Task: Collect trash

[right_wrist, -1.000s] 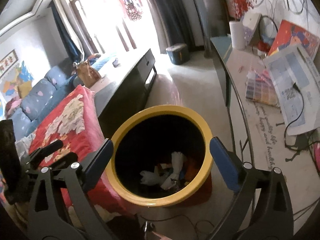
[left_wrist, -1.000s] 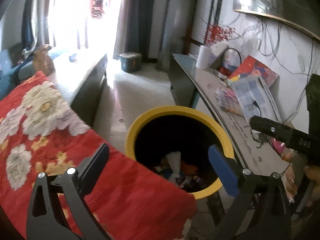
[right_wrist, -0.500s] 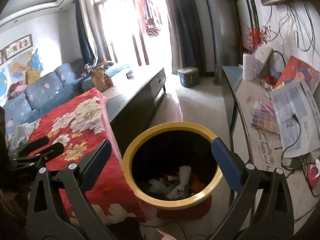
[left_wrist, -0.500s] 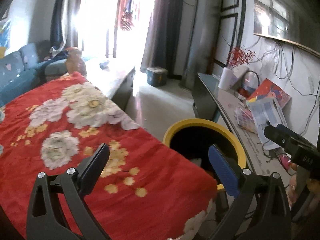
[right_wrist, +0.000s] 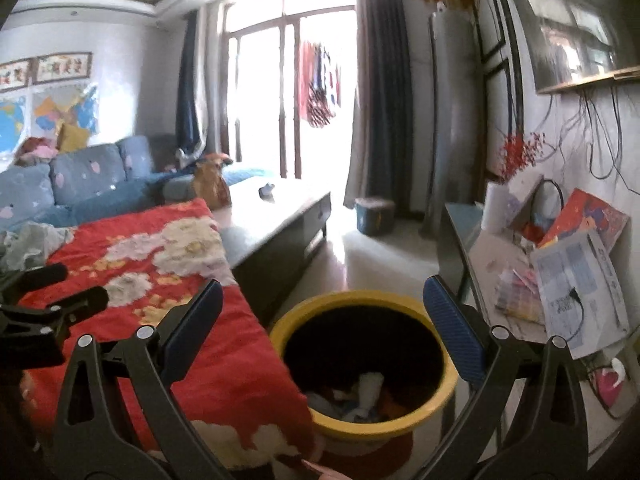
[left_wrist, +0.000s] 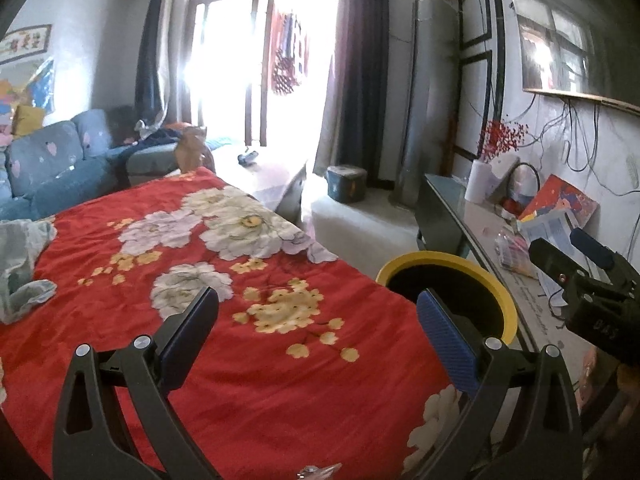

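A yellow-rimmed round bin (right_wrist: 448, 392) stands on the floor beside the red flowered cloth (right_wrist: 132, 280); white and coloured trash (right_wrist: 368, 392) lies at its bottom. In the left wrist view the bin (left_wrist: 500, 280) is at the right, past the red cloth (left_wrist: 260, 360). My left gripper (left_wrist: 316, 332) is open and empty above the cloth. My right gripper (right_wrist: 320, 328) is open and empty above and behind the bin. The right gripper shows at the right edge of the left wrist view (left_wrist: 576, 276), and the left gripper at the left edge of the right wrist view (right_wrist: 52, 304).
A long side table (right_wrist: 492, 256) with papers, a red board and a paper roll runs along the right wall. A dark low table (right_wrist: 280, 224) stands beyond the cloth. A blue sofa (right_wrist: 80, 192) is at the left. A grey garment (left_wrist: 20, 264) lies on the cloth's left.
Both grippers have lifted and tilted up away from the bin, so more of the room shows. The left one has swung left over the red cloth. Both stay open and empty.
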Motion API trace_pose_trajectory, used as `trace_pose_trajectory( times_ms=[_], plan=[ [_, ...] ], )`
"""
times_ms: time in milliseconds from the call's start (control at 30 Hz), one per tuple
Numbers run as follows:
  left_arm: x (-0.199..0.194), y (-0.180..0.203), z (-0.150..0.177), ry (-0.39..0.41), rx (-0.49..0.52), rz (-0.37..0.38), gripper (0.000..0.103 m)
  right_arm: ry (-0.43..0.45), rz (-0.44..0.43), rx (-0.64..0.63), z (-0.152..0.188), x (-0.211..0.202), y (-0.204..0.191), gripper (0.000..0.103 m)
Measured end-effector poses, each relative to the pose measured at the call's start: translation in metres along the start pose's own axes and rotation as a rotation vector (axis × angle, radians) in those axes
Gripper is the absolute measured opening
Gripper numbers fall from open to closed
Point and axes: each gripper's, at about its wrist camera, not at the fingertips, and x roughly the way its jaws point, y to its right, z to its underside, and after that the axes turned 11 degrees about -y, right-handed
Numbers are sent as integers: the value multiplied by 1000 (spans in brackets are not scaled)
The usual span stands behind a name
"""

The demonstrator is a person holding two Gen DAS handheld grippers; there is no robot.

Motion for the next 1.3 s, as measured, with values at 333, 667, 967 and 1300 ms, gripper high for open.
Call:
trace_pose_trajectory(
  times_ms=[333, 667, 967, 1300],
  plan=[
    [-23, -10, 18, 65, 2, -28, 97, 149, -21, -11, 17, -23, -19, 92],
    [-22, -14, 19, 61, -17, -31, 97, 120, -21, 8, 19, -18, -17, 92],
    [-22, -14, 19, 60, -18, -31, 97, 119, -23, 7, 19, -18, -18, 92],
    [-22, -14, 19, 62, -16, -27, 97, 116, -26, 13, 19, -18, -17, 92]
  ],
)
